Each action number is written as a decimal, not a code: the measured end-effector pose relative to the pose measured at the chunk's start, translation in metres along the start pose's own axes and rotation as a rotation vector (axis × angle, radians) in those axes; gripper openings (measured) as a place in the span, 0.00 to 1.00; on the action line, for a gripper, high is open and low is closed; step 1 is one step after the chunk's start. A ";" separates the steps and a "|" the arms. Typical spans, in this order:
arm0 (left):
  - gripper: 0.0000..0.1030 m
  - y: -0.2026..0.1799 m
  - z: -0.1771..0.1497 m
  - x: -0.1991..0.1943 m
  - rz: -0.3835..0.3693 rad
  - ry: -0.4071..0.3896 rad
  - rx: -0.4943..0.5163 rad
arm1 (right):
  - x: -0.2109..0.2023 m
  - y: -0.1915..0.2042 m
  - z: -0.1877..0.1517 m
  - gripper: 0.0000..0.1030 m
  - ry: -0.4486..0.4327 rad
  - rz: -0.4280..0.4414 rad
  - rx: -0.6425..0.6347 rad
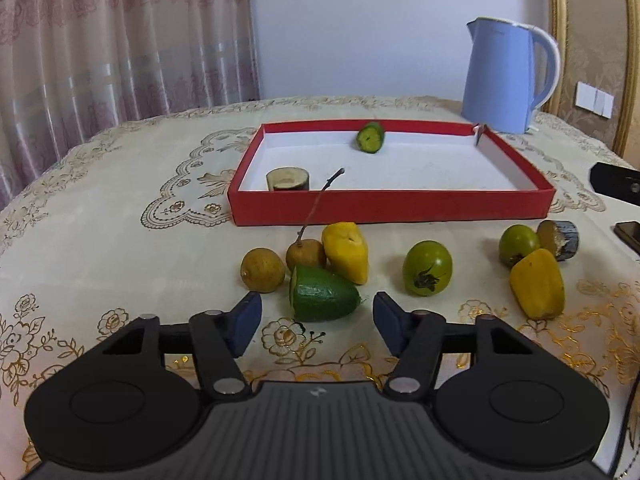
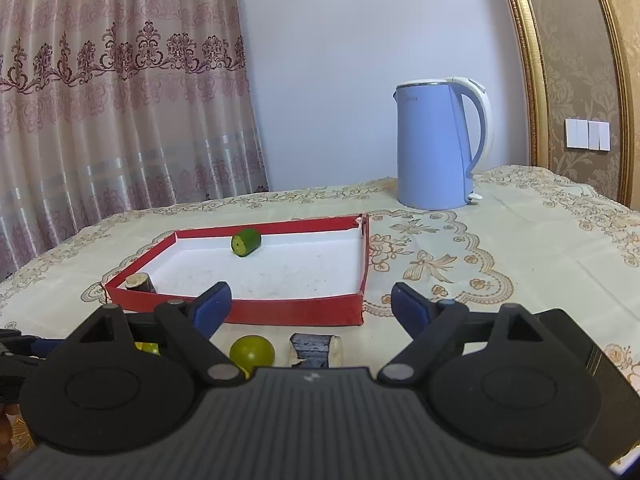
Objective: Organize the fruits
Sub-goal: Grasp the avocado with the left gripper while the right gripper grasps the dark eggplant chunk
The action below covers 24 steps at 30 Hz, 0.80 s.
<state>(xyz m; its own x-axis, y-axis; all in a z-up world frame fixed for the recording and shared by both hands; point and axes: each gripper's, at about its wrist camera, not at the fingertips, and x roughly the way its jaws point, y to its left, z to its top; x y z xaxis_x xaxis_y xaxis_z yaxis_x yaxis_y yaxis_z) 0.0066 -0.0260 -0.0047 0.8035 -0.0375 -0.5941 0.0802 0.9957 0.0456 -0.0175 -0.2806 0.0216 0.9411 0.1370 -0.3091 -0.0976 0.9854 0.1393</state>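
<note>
- A round table under a cream lace tablecloth (image 1: 100, 200) with gold flower embroidery fills the lower half of both views.
- Upper left of each frame: a pink sheer curtain (image 1: 120, 32) with a dark floral border; a plain pale wall stands centre, and a gold-framed damask panel with white wall switches (image 2: 587, 134) sits at the right.
- A light-blue electric kettle (image 2: 438, 146) stands at the table's far side, right of centre.
- A shallow red cardboard tray (image 1: 392, 204) with a white floor lies mid-frame — it holds a green cucumber chunk (image 1: 371, 137) near its far wall and a dark-skinned round slice (image 1: 288, 179) in its near-left corner.
- Loose fruit lies on the cloth in front of the tray: a halved green avocado (image 1: 322, 294), two brown longans, two yellow pieces, two green round fruits.
- The left gripper (image 1: 317, 316) has its blue-padded fingers spread wide, the avocado just ahead between them, untouched.
- The right gripper (image 2: 311, 306) is likewise spread apart and holds nothing.
</note>
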 end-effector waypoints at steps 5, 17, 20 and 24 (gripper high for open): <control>0.54 -0.007 0.003 0.005 0.023 0.010 0.018 | 0.000 0.000 -0.001 0.85 0.001 0.001 0.000; 0.40 -0.018 0.009 0.014 0.048 0.038 0.038 | -0.002 0.003 -0.002 0.86 -0.003 -0.001 -0.015; 0.39 -0.021 0.010 0.015 0.061 0.036 0.055 | -0.003 0.003 -0.002 0.86 -0.007 -0.004 -0.016; 0.39 -0.025 0.010 0.017 0.080 0.030 0.078 | -0.004 0.003 -0.002 0.86 -0.008 -0.004 -0.019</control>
<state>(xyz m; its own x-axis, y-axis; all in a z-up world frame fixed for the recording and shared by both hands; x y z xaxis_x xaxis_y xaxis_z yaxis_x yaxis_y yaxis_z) 0.0242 -0.0528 -0.0077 0.7913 0.0450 -0.6098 0.0637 0.9858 0.1554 -0.0221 -0.2777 0.0213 0.9442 0.1319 -0.3019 -0.0997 0.9878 0.1197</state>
